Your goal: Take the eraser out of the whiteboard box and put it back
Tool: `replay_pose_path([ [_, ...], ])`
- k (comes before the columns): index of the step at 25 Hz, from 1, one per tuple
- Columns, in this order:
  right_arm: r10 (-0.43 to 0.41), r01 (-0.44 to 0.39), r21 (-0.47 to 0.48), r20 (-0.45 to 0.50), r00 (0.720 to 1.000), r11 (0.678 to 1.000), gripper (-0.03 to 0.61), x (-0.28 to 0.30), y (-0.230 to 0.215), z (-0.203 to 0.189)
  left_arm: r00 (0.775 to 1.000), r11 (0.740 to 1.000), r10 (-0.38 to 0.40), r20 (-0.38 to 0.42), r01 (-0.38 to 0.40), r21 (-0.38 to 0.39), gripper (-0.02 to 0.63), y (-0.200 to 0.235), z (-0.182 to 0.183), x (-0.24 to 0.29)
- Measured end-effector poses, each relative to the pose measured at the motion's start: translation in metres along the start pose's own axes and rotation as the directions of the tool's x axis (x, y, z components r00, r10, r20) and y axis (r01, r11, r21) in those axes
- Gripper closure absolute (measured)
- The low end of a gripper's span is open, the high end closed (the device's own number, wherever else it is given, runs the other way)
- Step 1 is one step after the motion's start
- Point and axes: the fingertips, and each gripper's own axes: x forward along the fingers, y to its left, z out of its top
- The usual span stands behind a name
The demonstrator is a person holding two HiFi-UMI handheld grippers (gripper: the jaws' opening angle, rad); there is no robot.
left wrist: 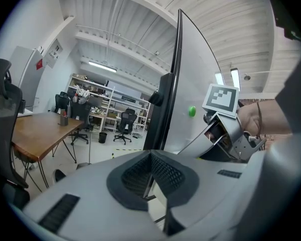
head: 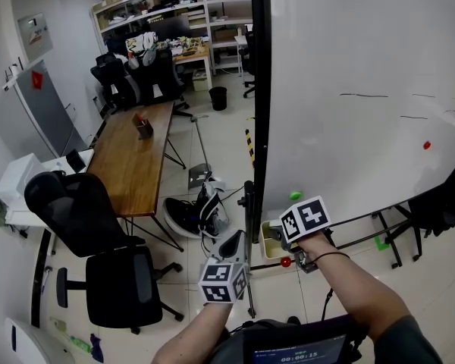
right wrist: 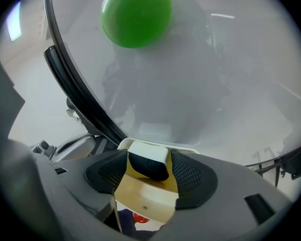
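The white eraser [right wrist: 148, 160] with its dark felt side sits between the pads of my right gripper [right wrist: 149, 157], which is shut on it just above the cream box [right wrist: 145, 197]. In the head view that box [head: 269, 243] hangs at the lower left corner of the whiteboard [head: 349, 59], and the right gripper [head: 279, 243] reaches into it. A red item [right wrist: 139, 217] lies lower in the box. My left gripper [head: 233, 243] hovers left of the box, shut and empty [left wrist: 150, 170], and its view shows the right gripper [left wrist: 226, 134] at the board.
A green magnet [head: 295, 196] and a red magnet [head: 426, 145] stick to the board. The board's stand legs [head: 387, 237] spread over the floor. A wooden table [head: 133, 158], black office chairs [head: 114, 275] and shoes [head: 197, 214] stand to the left.
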Motion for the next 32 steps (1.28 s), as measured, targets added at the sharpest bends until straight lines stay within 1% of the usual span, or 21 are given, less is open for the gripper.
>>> replay_pose_path([
  [4, 0.016, -0.016, 0.016, 0.028, 0.999, 1.000, 0.270, -0.007, -0.001, 0.004, 1.000, 1.000, 0.006, -0.001, -0.006, -0.004, 0.591, 0.002, 0.000, -0.001],
  [6, 0.029, -0.029, 0.013, 0.062, 0.998, 0.999, 0.270, -0.016, -0.001, 0.007, 1.000, 1.000, 0.007, 0.003, -0.007, -0.006, 0.591, 0.002, 0.002, -0.002],
  [8, 0.049, -0.049, -0.003, 0.119, 0.992, 0.999, 0.270, -0.031, 0.002, 0.013, 1.000, 1.000, 0.009, 0.012, -0.008, -0.011, 0.591, 0.002, 0.005, -0.003],
  [10, 0.095, -0.090, -0.034, 0.200, 0.975, 0.995, 0.270, -0.049, 0.012, 0.022, 1.000, 1.000, 0.007, 0.024, -0.006, -0.017, 0.591, 0.002, 0.011, -0.005],
  [12, 0.162, -0.148, -0.069, 0.299, 0.941, 0.987, 0.272, -0.071, 0.023, 0.032, 0.999, 1.000, -0.025, 0.042, 0.026, -0.008, 0.591, -0.004, 0.019, -0.006],
  [13, 0.185, -0.165, -0.087, 0.351, 0.918, 0.982, 0.288, -0.083, 0.027, 0.038, 0.997, 0.998, -0.055, 0.055, 0.055, 0.006, 0.591, -0.010, 0.025, -0.007],
  [15, 0.201, -0.160, -0.128, 0.447, 0.872, 0.979, 0.331, -0.107, 0.028, 0.047, 0.991, 0.994, -0.104, 0.085, 0.102, 0.032, 0.591, -0.022, 0.037, -0.011],
  [16, 0.205, -0.151, -0.148, 0.484, 0.851, 0.977, 0.336, -0.118, 0.027, 0.050, 0.989, 0.993, -0.113, 0.098, 0.110, 0.036, 0.591, -0.026, 0.042, -0.013],
  [17, 0.209, -0.143, -0.164, 0.519, 0.829, 0.976, 0.362, -0.130, 0.027, 0.053, 0.988, 0.993, -0.112, 0.107, 0.109, 0.034, 0.591, -0.028, 0.048, -0.015],
  [18, 0.211, -0.137, -0.172, 0.555, 0.805, 0.976, 0.403, -0.142, 0.026, 0.055, 0.988, 0.994, -0.106, 0.114, 0.103, 0.027, 0.591, -0.029, 0.052, -0.018],
  [19, 0.209, -0.131, -0.172, 0.591, 0.779, 0.976, 0.443, -0.153, 0.025, 0.056, 0.988, 0.995, -0.097, 0.119, 0.095, 0.018, 0.591, -0.029, 0.055, -0.020],
  [22, 0.190, -0.111, -0.158, 0.688, 0.700, 0.981, 0.535, -0.184, 0.019, 0.056, 0.988, 0.996, -0.085, 0.132, 0.085, 0.002, 0.591, -0.031, 0.063, -0.026],
  [23, 0.189, -0.112, -0.154, 0.712, 0.677, 0.982, 0.552, -0.192, 0.019, 0.055, 0.987, 0.996, -0.086, 0.137, 0.087, 0.001, 0.591, -0.032, 0.065, -0.029],
  [24, 0.193, -0.117, -0.154, 0.728, 0.658, 0.981, 0.552, -0.199, 0.018, 0.053, 0.986, 0.996, -0.089, 0.141, 0.090, 0.001, 0.591, -0.035, 0.067, -0.031],
  [25, 0.199, -0.122, -0.158, 0.737, 0.646, 0.980, 0.554, -0.203, 0.018, 0.051, 0.985, 0.996, -0.093, 0.146, 0.093, 0.002, 0.591, -0.037, 0.069, -0.033],
  [26, 0.205, -0.122, -0.165, 0.740, 0.641, 0.979, 0.554, -0.206, 0.018, 0.049, 0.984, 0.995, -0.096, 0.150, 0.097, 0.004, 0.591, -0.040, 0.071, -0.034],
  [29, 0.212, -0.120, -0.177, 0.734, 0.645, 0.977, 0.554, -0.208, 0.016, 0.044, 0.981, 0.994, -0.106, 0.160, 0.106, 0.012, 0.591, -0.051, 0.077, -0.038],
  [32, 0.218, -0.130, -0.176, 0.737, 0.640, 0.976, 0.554, -0.213, 0.014, 0.040, 0.979, 0.992, -0.124, 0.160, 0.121, 0.028, 0.591, -0.063, 0.082, -0.041],
])
